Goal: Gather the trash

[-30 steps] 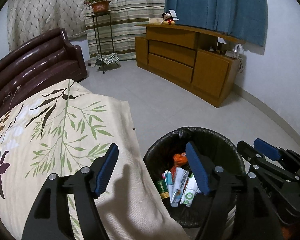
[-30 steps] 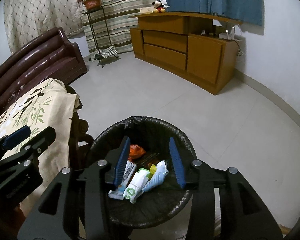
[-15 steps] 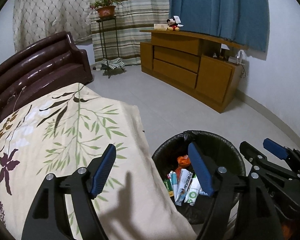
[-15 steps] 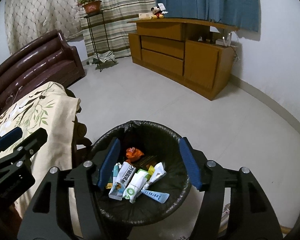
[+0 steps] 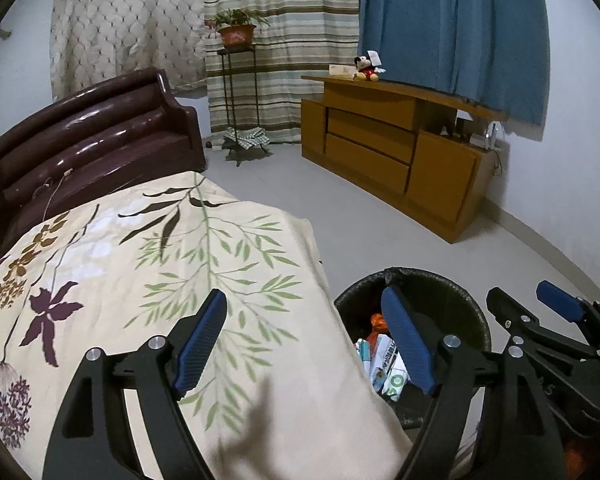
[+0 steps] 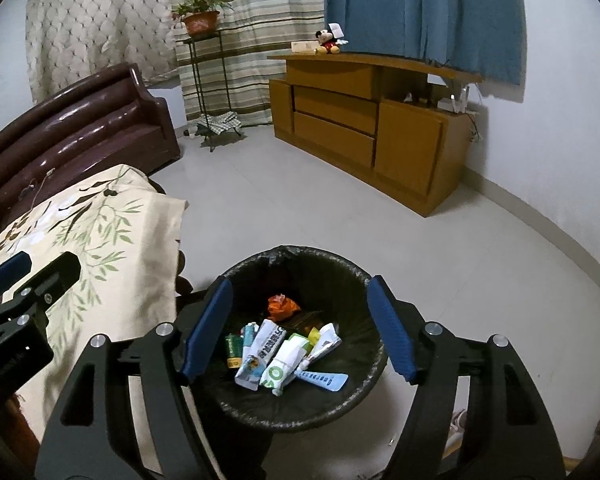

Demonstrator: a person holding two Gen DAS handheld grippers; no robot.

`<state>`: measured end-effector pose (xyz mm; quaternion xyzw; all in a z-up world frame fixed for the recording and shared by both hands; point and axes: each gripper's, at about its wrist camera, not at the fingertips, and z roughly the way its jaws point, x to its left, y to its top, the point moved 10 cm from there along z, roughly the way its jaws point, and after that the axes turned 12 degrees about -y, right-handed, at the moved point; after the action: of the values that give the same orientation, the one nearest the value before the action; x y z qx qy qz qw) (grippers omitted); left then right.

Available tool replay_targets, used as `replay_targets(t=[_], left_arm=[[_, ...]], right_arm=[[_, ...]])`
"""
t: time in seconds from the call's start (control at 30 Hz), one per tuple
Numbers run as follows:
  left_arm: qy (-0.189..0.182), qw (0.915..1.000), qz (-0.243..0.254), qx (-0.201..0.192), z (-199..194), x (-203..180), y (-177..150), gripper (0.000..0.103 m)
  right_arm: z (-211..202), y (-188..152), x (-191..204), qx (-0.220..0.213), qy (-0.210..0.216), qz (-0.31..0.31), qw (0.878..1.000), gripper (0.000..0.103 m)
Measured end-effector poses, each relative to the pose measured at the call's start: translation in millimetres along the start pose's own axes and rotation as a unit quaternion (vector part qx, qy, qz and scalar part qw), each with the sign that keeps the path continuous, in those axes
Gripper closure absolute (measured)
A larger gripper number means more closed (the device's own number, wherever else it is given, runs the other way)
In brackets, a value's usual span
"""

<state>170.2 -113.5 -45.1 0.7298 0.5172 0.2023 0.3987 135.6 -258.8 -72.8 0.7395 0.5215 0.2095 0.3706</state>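
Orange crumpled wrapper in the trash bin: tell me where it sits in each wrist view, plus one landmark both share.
Left wrist: orange wrapper at lower right, just left of the right blue finger.
Right wrist: orange wrapper at lower centre, behind the white packets.
Shared landmark: the plush mouse on the wooden cabinet.

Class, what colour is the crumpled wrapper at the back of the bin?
Orange wrapper, clearest in the right wrist view, lying in the bin.
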Motion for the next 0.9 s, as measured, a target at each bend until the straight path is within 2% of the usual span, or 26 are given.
replay_targets(t=[0.37,0.6,0.9], left_arm=[[0.015,0.9995,-0.013,-0.022,-38,13,-6,0.025],[0.023,0.9991,-0.019,-0.028,-57,22,-12,0.025],[0.027,0.9985,-0.027,-0.039,-76,29,-14,0.025]], right_arm=[[-32,-5,12,-0.016,0.011,-0.015,1.0,0.034],[-55,-3,14,-0.032,0.013,-0.016,0.999,0.028],[-77,-4,18,-0.047,0.013,-0.021,0.999,0.028]])
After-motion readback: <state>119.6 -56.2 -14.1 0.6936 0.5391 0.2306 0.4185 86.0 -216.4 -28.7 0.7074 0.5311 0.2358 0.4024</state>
